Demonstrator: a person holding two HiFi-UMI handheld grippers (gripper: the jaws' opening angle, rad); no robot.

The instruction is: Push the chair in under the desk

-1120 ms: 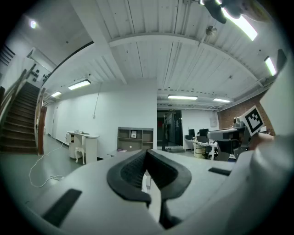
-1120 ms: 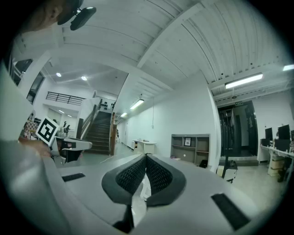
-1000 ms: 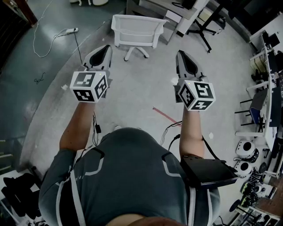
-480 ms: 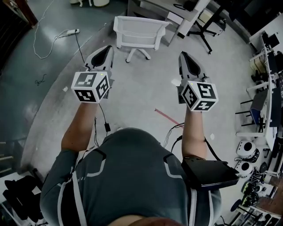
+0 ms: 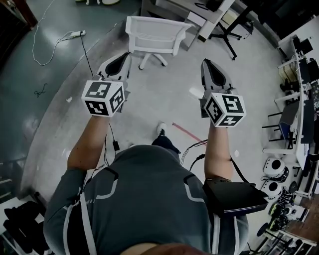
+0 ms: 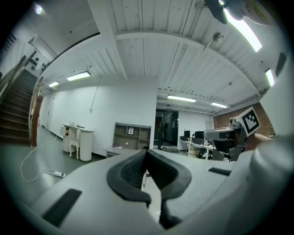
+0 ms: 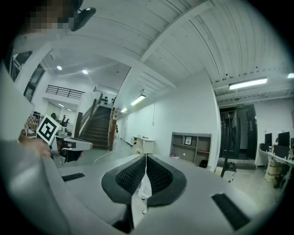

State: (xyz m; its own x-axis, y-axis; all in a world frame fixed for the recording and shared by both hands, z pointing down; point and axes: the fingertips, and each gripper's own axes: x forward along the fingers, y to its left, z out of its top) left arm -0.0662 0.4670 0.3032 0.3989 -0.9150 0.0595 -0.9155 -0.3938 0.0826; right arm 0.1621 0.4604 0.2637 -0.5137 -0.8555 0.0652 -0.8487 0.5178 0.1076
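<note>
A white mesh-backed chair (image 5: 155, 34) on castors stands on the grey floor at the top middle of the head view, its back toward me, in front of a grey desk (image 5: 167, 7). My left gripper (image 5: 121, 59) and right gripper (image 5: 208, 64) are held out side by side, pointing at the chair and short of it, touching nothing. Both are shut with nothing between the pads. In the left gripper view the left gripper (image 6: 146, 152) aims at the desk and its shelf unit (image 6: 131, 136). In the right gripper view the right gripper (image 7: 146, 159) is shut too.
A power strip (image 5: 75, 34) with its white cable lies on the darker floor at left. A red strip (image 5: 187, 132) and my foot (image 5: 162, 129) are on the floor below the grippers. A black stand's legs (image 5: 230, 38) spread right of the chair. Racks (image 5: 299, 99) line the right edge.
I have stepped forward: a foot now shows on the floor under the grippers. Both grippers keep their pose and stay shut; the chair has not moved.
</note>
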